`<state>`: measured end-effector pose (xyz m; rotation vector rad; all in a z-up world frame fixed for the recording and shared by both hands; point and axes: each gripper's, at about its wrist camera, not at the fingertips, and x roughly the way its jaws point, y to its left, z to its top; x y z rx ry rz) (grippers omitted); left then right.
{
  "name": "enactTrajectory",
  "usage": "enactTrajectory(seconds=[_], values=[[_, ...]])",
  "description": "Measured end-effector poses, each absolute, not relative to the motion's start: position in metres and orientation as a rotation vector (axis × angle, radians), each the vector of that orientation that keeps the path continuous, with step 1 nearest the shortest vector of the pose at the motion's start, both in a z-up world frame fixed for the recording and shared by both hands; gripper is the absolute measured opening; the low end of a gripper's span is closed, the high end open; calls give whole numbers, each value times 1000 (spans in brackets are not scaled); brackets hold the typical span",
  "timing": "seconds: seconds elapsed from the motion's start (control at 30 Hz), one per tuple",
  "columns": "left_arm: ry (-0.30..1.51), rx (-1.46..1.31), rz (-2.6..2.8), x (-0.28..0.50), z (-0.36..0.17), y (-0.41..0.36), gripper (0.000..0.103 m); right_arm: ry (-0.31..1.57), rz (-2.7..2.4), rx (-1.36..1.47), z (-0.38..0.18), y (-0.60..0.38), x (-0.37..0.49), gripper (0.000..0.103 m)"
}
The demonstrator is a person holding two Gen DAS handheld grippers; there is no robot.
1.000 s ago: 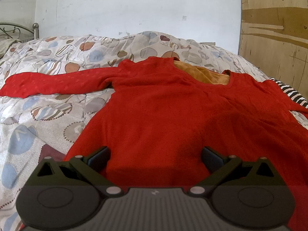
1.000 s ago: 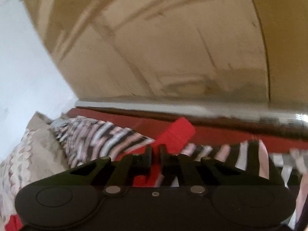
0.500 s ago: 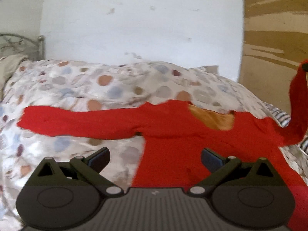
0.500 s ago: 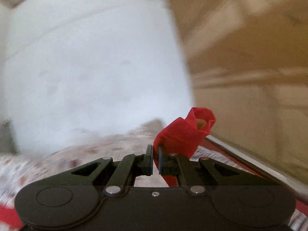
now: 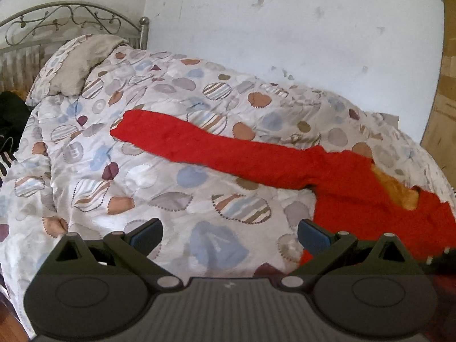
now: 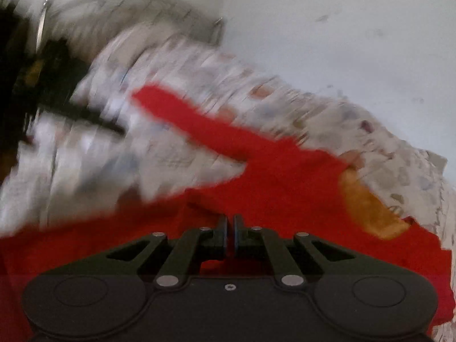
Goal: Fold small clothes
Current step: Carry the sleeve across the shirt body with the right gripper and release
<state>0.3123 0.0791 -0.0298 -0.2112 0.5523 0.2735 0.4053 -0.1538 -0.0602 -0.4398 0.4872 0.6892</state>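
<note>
Patterned quilt (image 5: pixel 176 188) under red sweater (image 5: pixel 356 188); left claw (image 5: pixel 229 235) released, right claw (image 6: pixel 230 235) clenched on sweater fabric.

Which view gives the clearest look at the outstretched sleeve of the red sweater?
The left wrist view: the sleeve lies sharp and whole, flat across the patterned quilt from cuff to shoulder. The right wrist view shows the same sleeve full length too, but smeared by motion blur, so its edges and cuff are unclear.
</note>
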Motion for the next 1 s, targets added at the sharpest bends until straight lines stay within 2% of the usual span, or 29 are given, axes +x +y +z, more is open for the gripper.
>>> enactTrajectory(seconds=[0.17, 0.2, 0.23, 0.37, 0.43, 0.5, 0.63, 0.7, 0.87, 0.97, 1.0], values=[[553, -219, 235, 323, -36, 70, 103, 469, 728, -618, -75, -150, 380, 4], [549, -225, 223, 323, -36, 67, 103, 464, 745, -628, -77, -150, 372, 7], [545, -233, 206, 325, -36, 63, 103, 463, 762, -646, -78, -151, 367, 17], [549, -226, 112, 337, -41, 41, 103, 411, 748, -677, -78, -155, 346, 37], [571, -203, 59, 348, -49, 27, 103, 402, 703, -641, -73, -165, 342, 69], [603, -182, 28, 359, -59, 13, 103, 404, 641, -575, -67, -184, 342, 86], [664, -142, 45, 376, -86, -6, 102, 448, 502, -456, -62, -225, 350, 99], [681, -139, 63, 374, -99, -8, 102, 480, 428, -382, -61, -250, 357, 102], [604, -178, 46, 356, -115, -1, 102, 506, 189, -370, -70, -300, 388, 102], [603, -213, 35, 354, -115, 6, 102, 502, 70, -398, -80, -324, 418, 91], [603, -213, 34, 354, -115, 6, 102, 506, 39, -395, -82, -332, 430, 84]])
